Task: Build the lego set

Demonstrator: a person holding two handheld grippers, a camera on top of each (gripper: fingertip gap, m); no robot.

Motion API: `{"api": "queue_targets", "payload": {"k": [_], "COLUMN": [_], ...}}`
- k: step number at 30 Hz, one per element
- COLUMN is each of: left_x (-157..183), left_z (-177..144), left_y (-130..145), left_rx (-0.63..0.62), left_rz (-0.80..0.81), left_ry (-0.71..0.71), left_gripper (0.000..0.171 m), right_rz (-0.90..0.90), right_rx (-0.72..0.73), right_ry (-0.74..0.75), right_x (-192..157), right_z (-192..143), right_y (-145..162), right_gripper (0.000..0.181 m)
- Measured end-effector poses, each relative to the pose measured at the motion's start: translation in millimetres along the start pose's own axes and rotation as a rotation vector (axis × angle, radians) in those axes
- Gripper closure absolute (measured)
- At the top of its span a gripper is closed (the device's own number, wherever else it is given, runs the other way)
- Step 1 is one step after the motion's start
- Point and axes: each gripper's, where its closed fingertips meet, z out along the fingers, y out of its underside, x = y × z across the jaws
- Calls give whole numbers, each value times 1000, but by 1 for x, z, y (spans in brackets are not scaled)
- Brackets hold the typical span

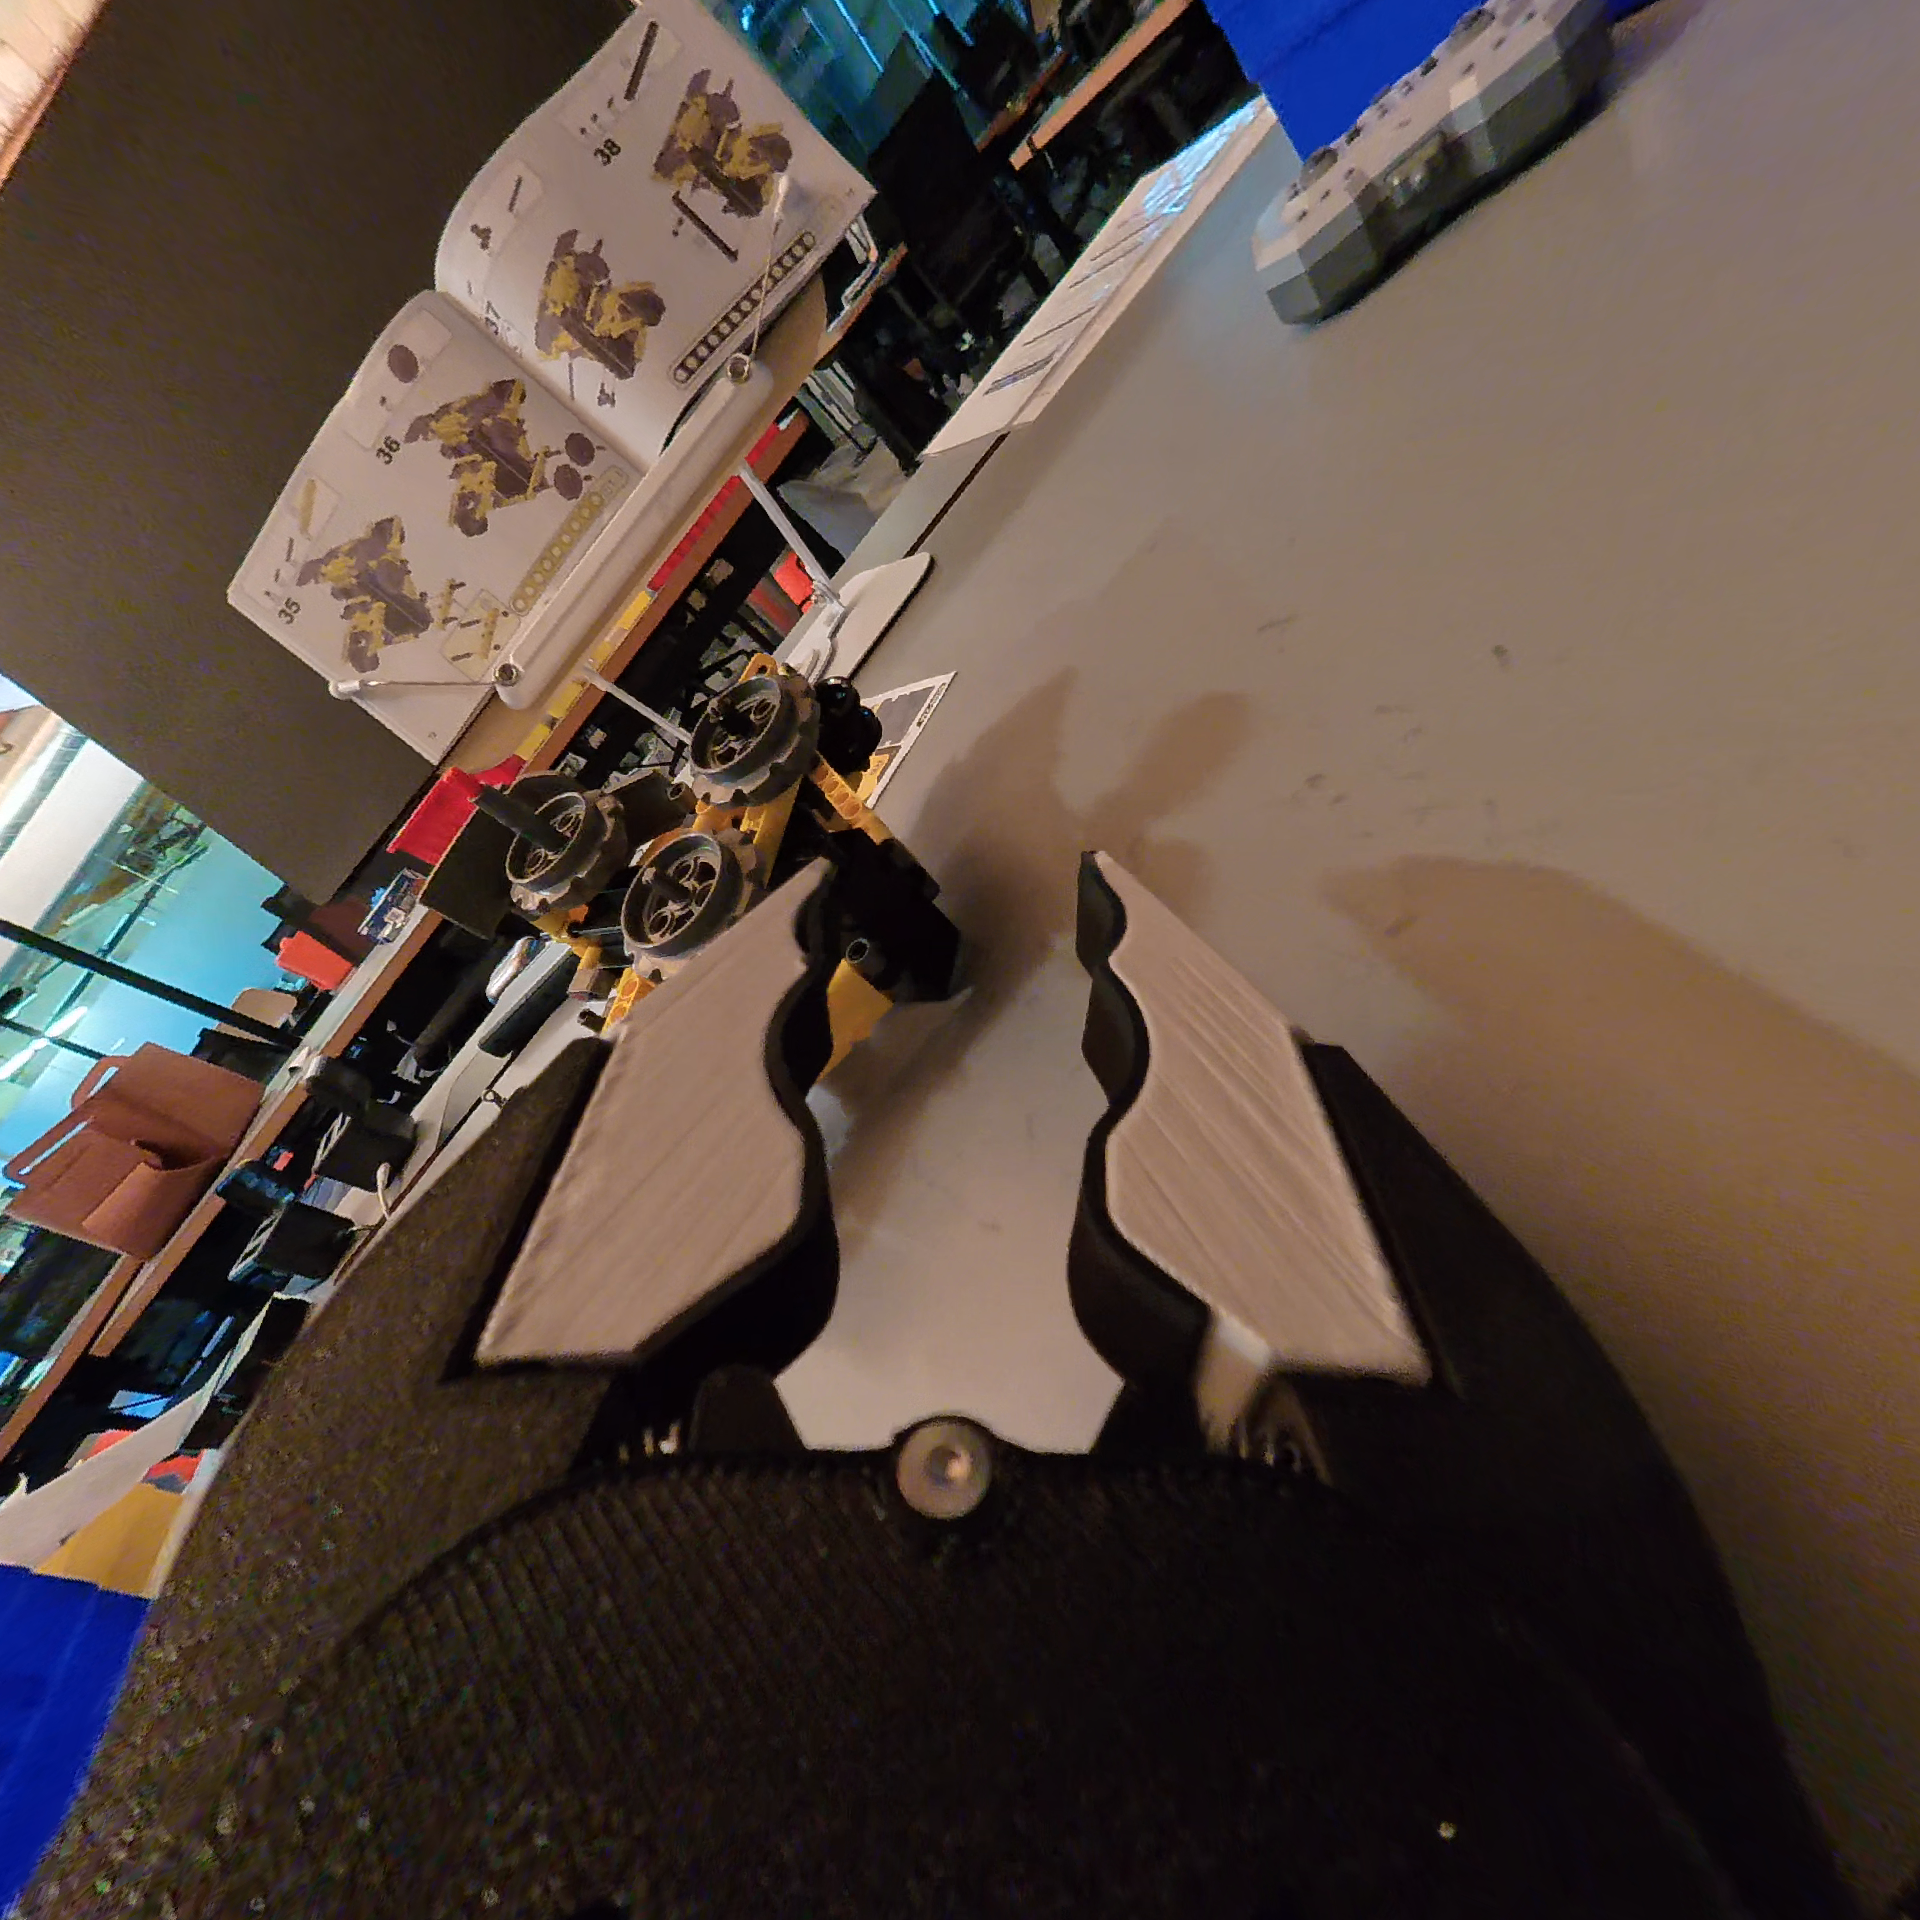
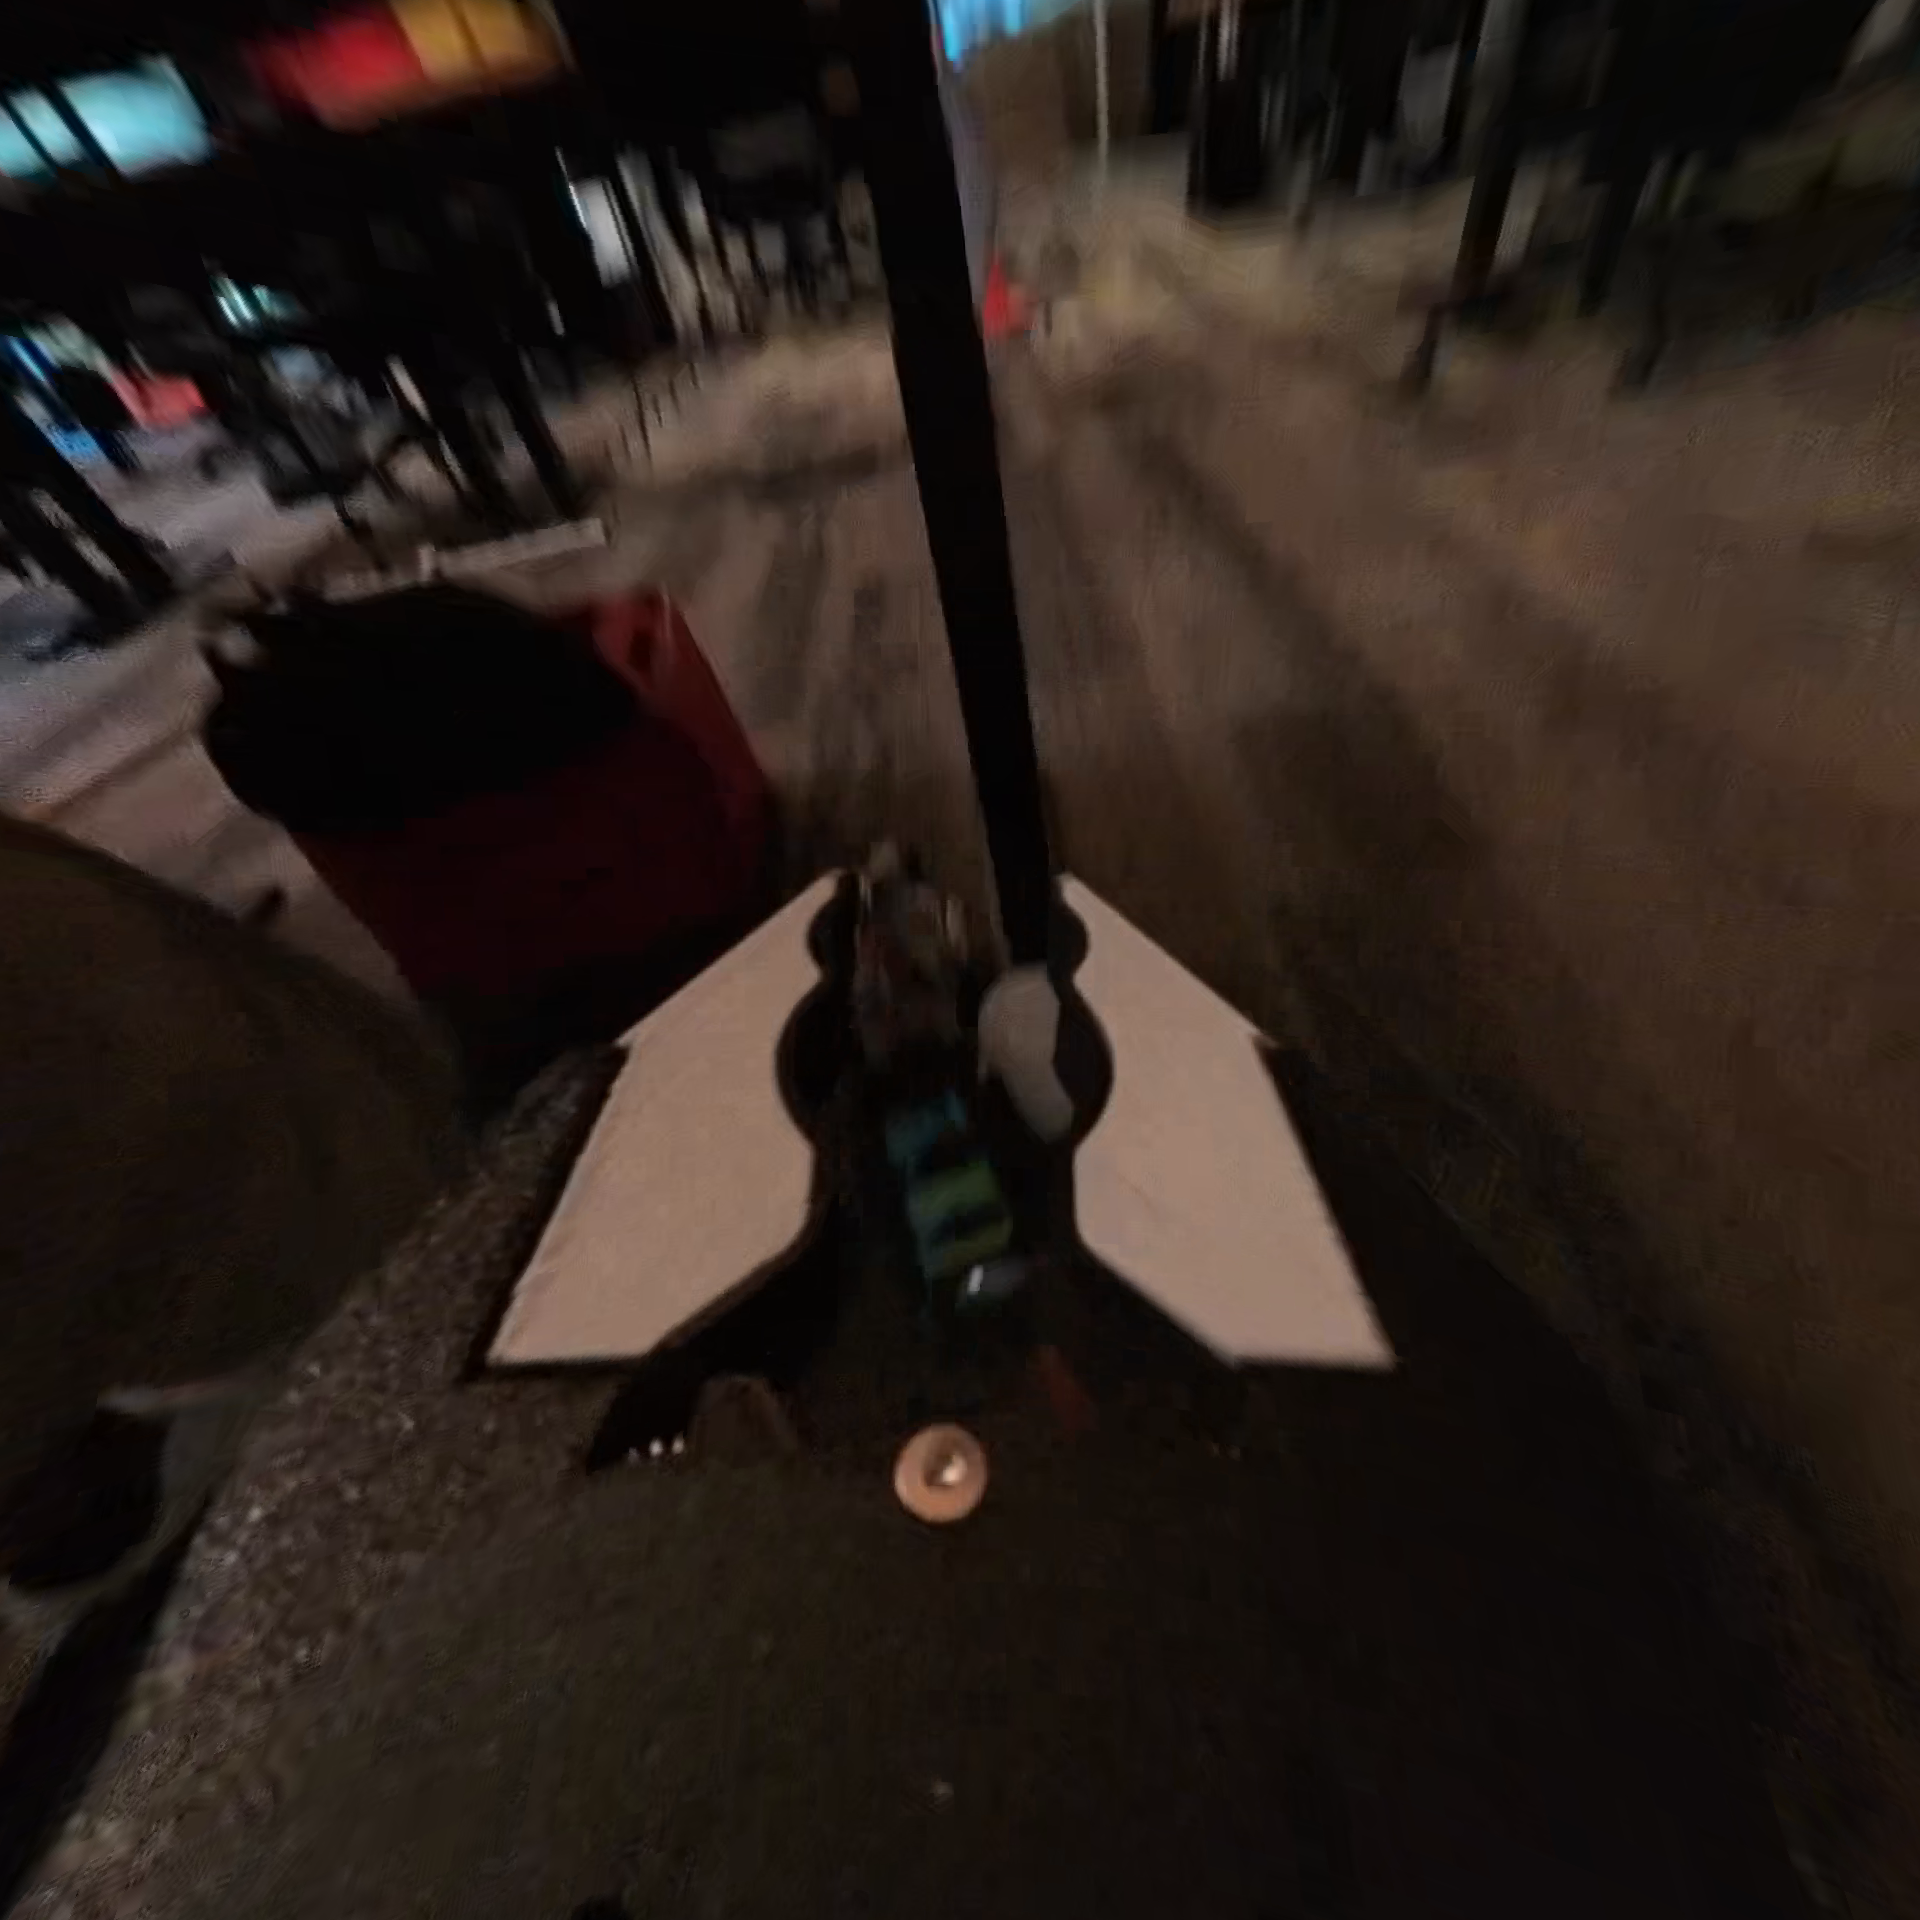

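Observation:
My left gripper (image 1: 954, 862) is open and empty, low over the grey table (image 1: 1455, 727), with only bare table between its fingers. A yellow and black toy brick model (image 1: 727, 862) with three grey wheels lies on its side just left of my left finger, partly hidden behind it. The right wrist view is heavily blurred. My right gripper (image 2: 953, 878) is shut on a dark piece (image 2: 935, 1174) with green and blue patches. A long black rod (image 2: 956, 520) with a whitish end (image 2: 1023, 1039) rises from between the pads.
An open instruction booklet (image 1: 540, 343) stands on a white holder at the table's far edge. A grey block-shaped device (image 1: 1434, 156), a paper sheet (image 1: 1091, 291) and a small printed sheet (image 1: 914, 717) lie on the table. A red bin (image 2: 644, 831) stands left of my right gripper. Across from one pair of fingers to the other is roughly 60 centimeters. My right tips are about 45 centimeters from the grey block-shaped device (image 1: 1434, 156), my left tips only 30 centimeters.

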Motion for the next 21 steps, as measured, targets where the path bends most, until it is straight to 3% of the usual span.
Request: {"api": "queue_targets", "payload": {"k": [3, 5, 9, 13, 21], "left_x": [0, -1, -5, -6, -3], "left_z": [0, 1, 2, 2, 3], "left_y": [0, 1, 2, 3, 4], "left_rx": [-1, -6, -15, -19, -28], "left_rz": [3, 8, -4, -3, 18], "left_ry": [-4, -17, -32, -39, -35], "left_gripper": [128, 128, 130, 131, 130], "right_rz": [42, 31, 82, 114, 134], "right_rx": [-278, -403, -588, -708, -777], "right_ry": [94, 154, 193, 201, 188], "right_x": [28, 39, 40, 43, 45], "right_z": [75, 120, 183, 212, 231], "right_y": [133, 203, 298, 350, 384], "right_gripper": [141, 149, 164, 171, 165]}}
